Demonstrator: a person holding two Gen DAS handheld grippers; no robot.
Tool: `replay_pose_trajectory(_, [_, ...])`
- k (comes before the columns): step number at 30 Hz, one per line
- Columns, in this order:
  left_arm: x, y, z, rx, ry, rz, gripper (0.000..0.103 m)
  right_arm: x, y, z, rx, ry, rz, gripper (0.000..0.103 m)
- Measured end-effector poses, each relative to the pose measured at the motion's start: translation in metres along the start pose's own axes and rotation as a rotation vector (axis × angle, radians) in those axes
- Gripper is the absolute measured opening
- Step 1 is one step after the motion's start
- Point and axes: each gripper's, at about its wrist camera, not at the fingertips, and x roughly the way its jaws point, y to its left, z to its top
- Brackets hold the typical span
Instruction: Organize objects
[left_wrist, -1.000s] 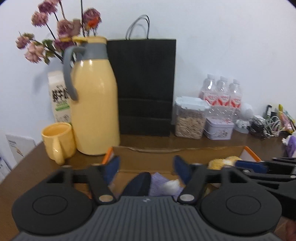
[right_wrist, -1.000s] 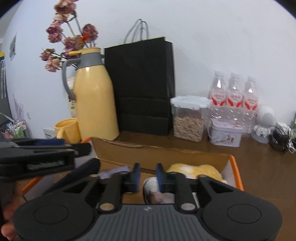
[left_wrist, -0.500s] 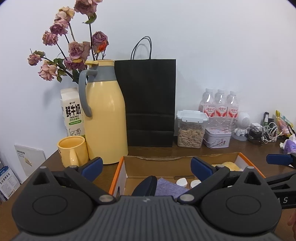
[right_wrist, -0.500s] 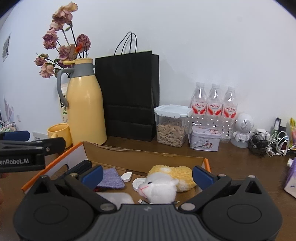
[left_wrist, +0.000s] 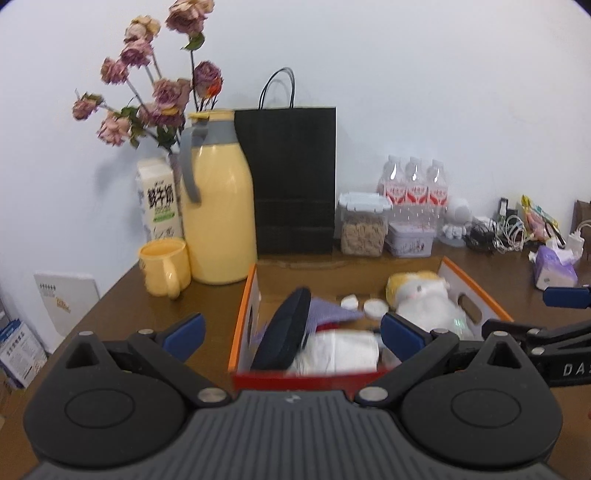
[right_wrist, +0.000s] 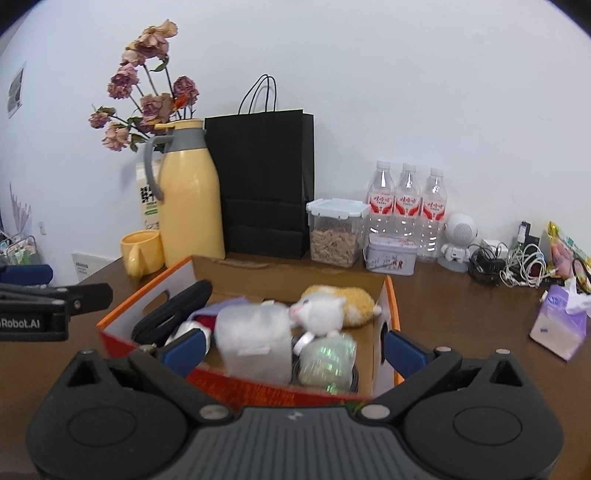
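There were three water bottles (right_wrist: 406, 206), one yellow jug (right_wrist: 190, 199) and one yellow cup (right_wrist: 142, 253). One black bag (right_wrist: 264, 184) and one cardboard box (right_wrist: 288, 275) stood there too.

- You face a plain white wall (left_wrist: 424, 74) — unmarked across the upper field and evenly lit.
- Below it runs a dark brown wooden table (right_wrist: 461, 314); its far edge meets the wall.
- Along that edge you see standing background items: a black paper bag (right_wrist: 264, 184), a yellow jug (left_wrist: 218, 214), dried flowers (left_wrist: 155, 92) and three water bottles (right_wrist: 406, 199).
- At the far left of the right wrist view, a small framed shape (right_wrist: 15, 90) sits on the wall — detail unclear.
- Shadows behind the flowers are soft.
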Motion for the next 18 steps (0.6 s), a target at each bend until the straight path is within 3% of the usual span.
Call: replay_pose_trajectory(18, [-0.039, 0.004, -0.047, -0.003, 0.103, -0.012, 0.103, -0.047, 0.014, -0.045, 0.032, 0.057, 0.012, 0.103])
